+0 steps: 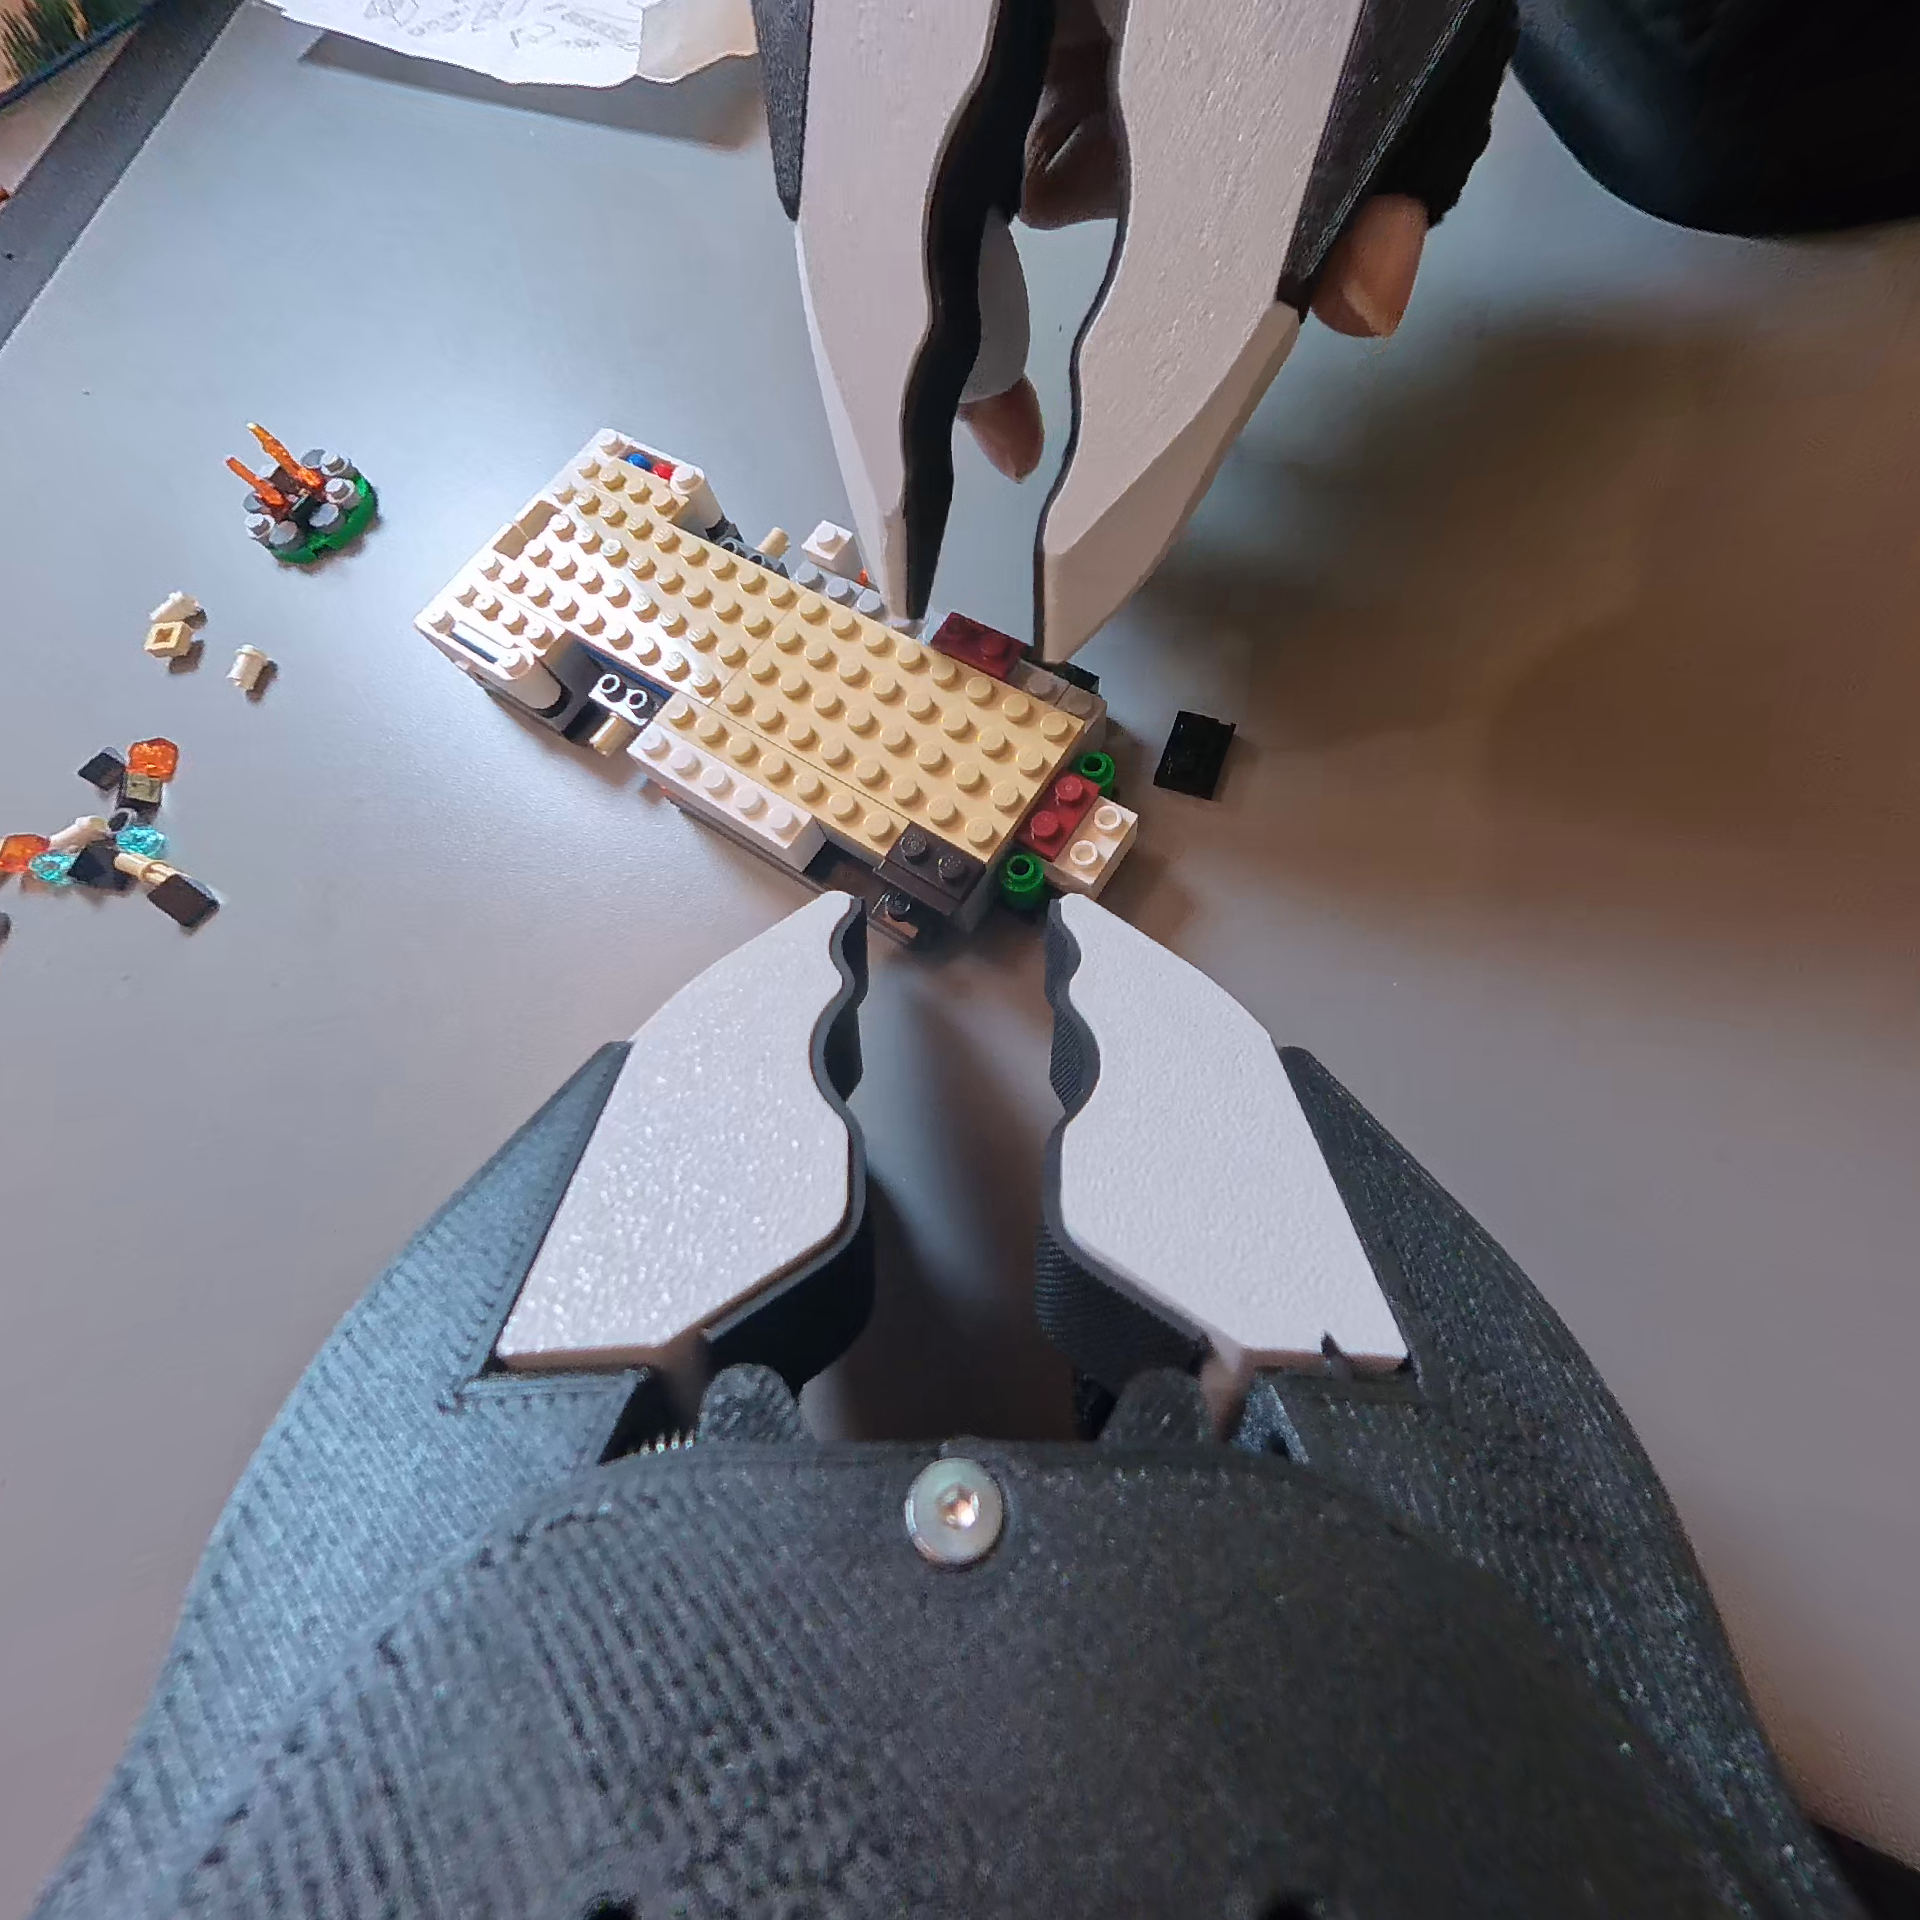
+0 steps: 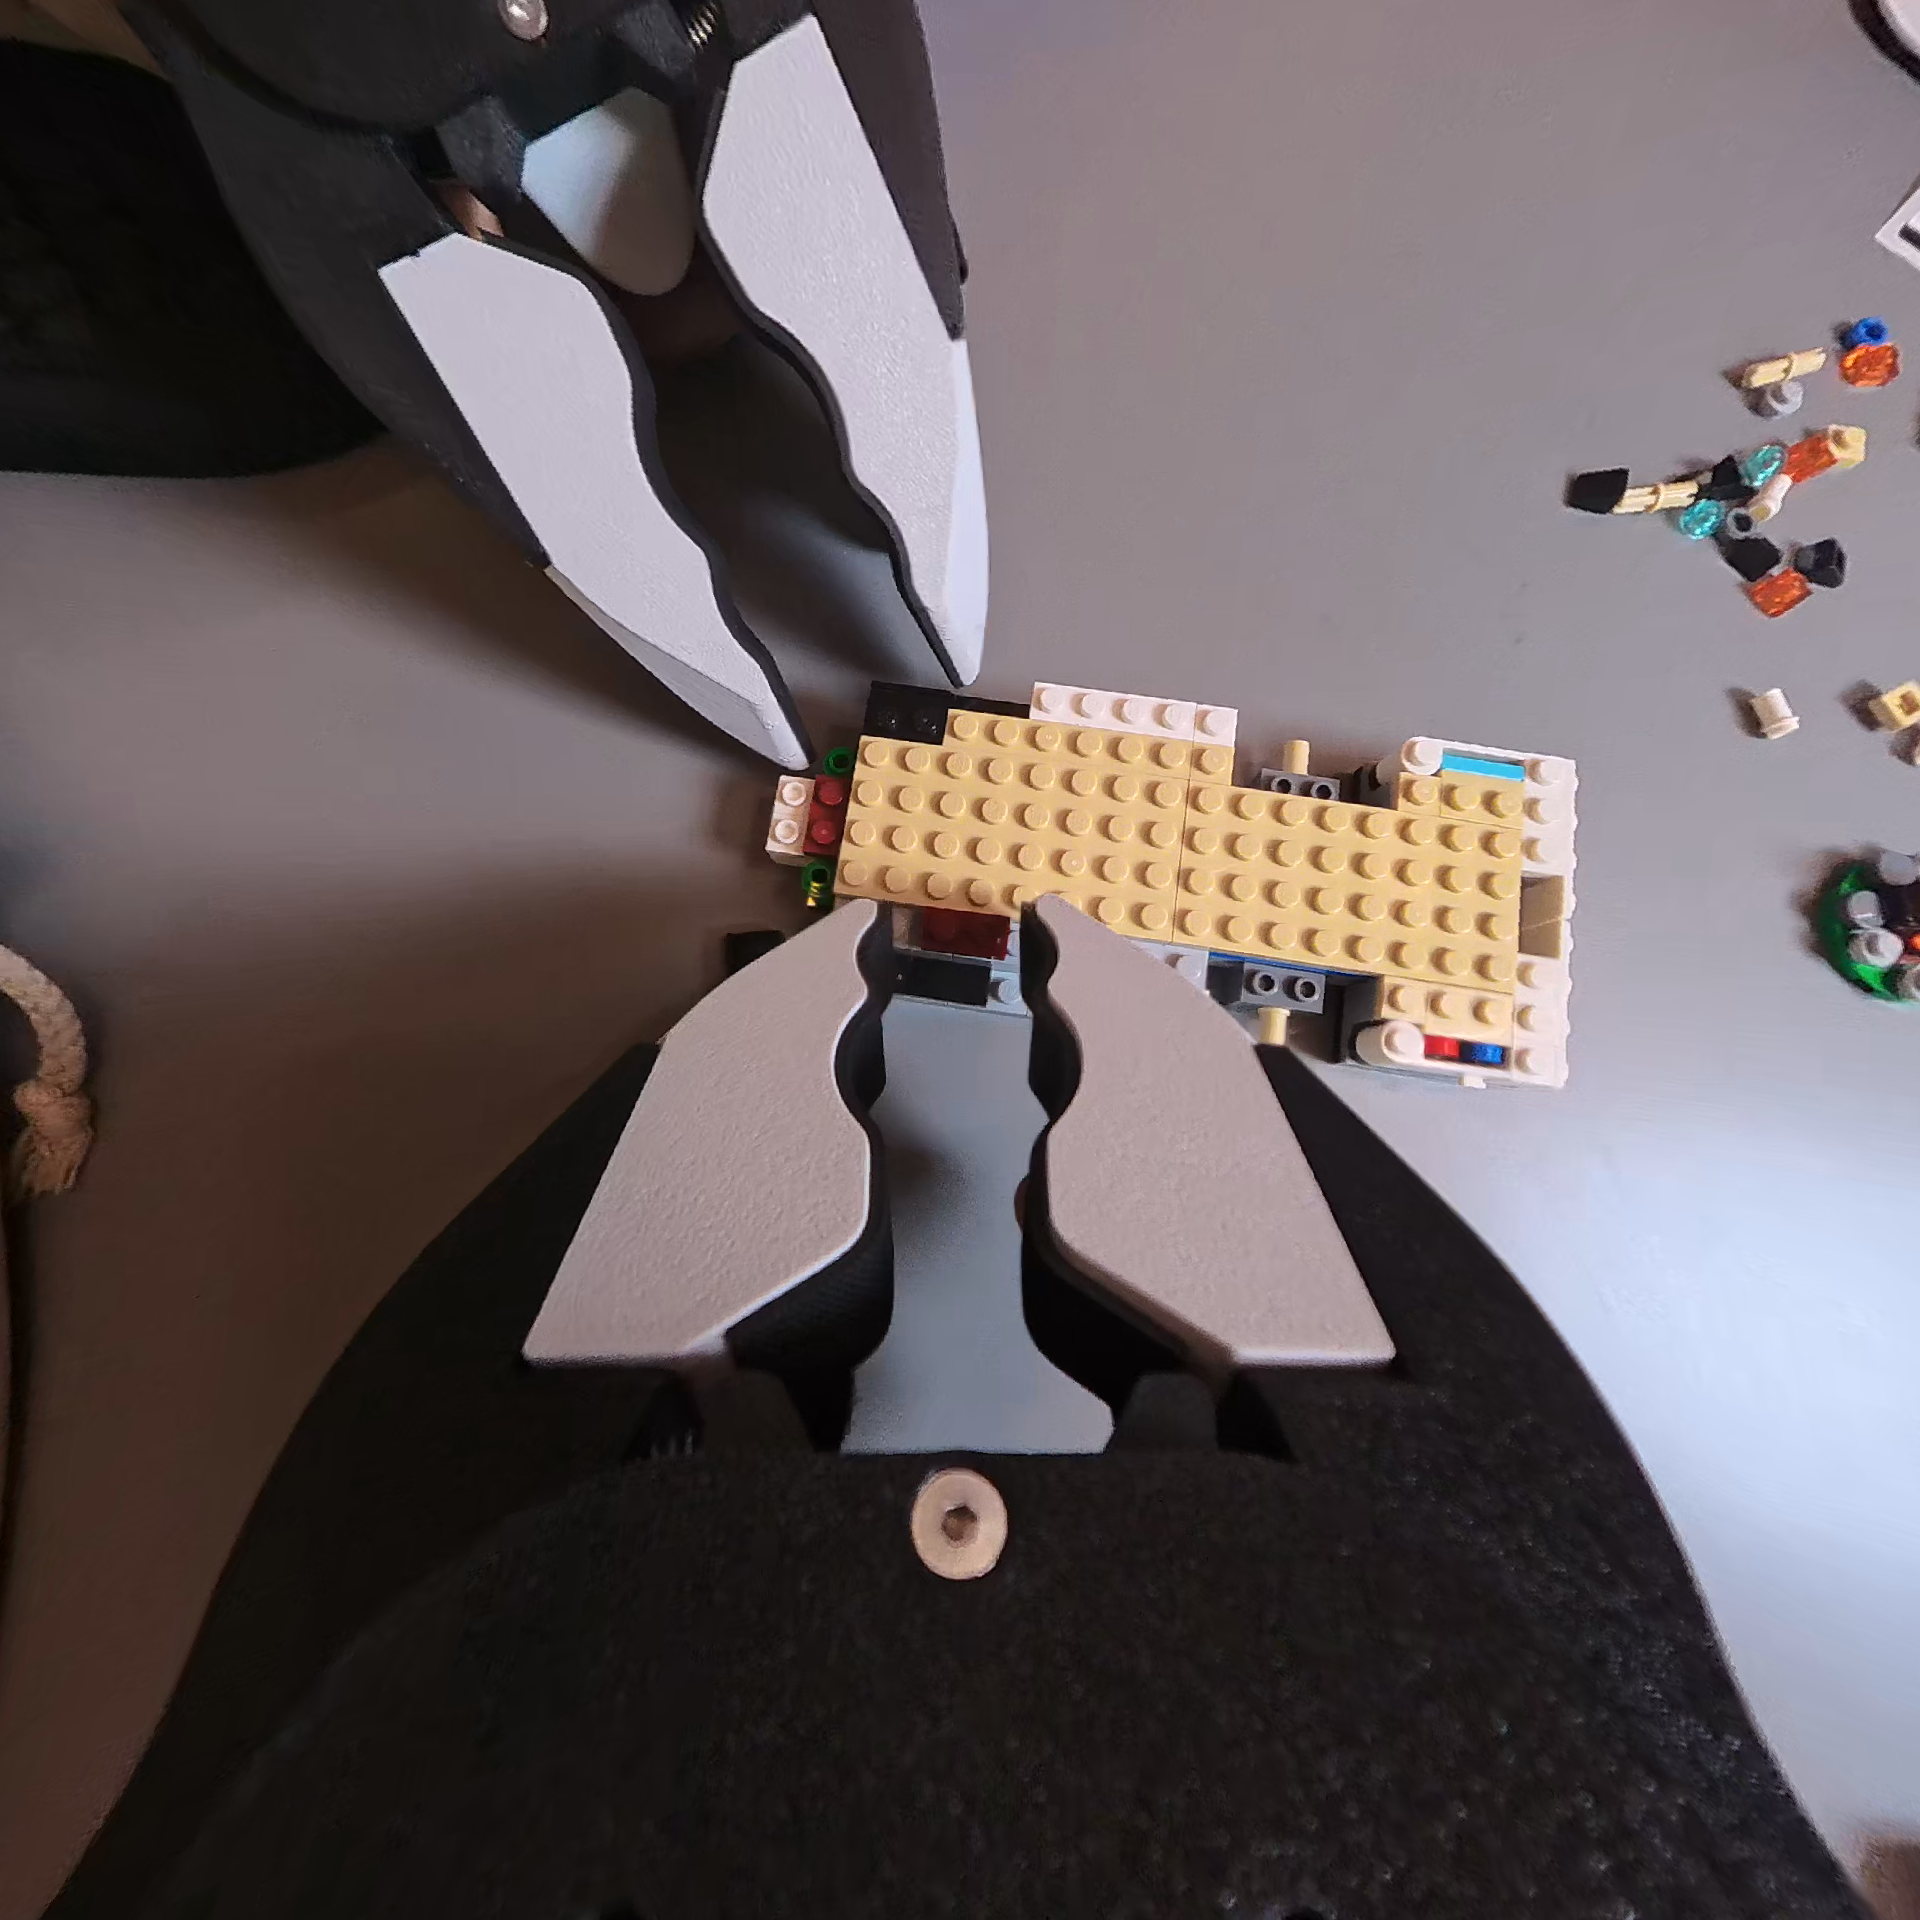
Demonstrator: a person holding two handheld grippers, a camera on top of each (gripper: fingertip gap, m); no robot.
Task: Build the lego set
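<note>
Left wrist view showed the left gripper [image 1: 954, 914] low over a grey table [image 1: 1455, 935], its fingers spread and gripping nothing. The tips sat just beside the near corner of a brick model [image 1: 831, 707] — a long tan studded deck with white, black and grey bricks along its edges. At that corner a dark two-stud brick [image 1: 932, 854] and a green stud [image 1: 1023, 876] lay between and just ahead of the tips; whether a tip touched them could not be told.

Across the model, the right gripper [image 1: 977, 623] came down from above, held by a hand [image 1: 1361, 270] in a dark fingerless glove. Its fingers straddled a dark red brick [image 1: 977, 641] on the model's far edge. In the right wrist view the same red brick [image 2: 961, 928] lay between the two tips, but the pads were partly hidden and no contact could be made out, so whether it was clamped or merely framed stayed unclear.

A small black piece [image 1: 1195, 753] lay on the table just off the model's end, near a red and white pair of bricks [image 1: 1081, 831]. Well apart to one side were a round green base with orange spikes [image 1: 307, 499] and loose small parts [image 1: 114, 831] — orange, black, tan and clear blue. Paper [image 1: 499, 36] lay at the table's far edge.
</note>
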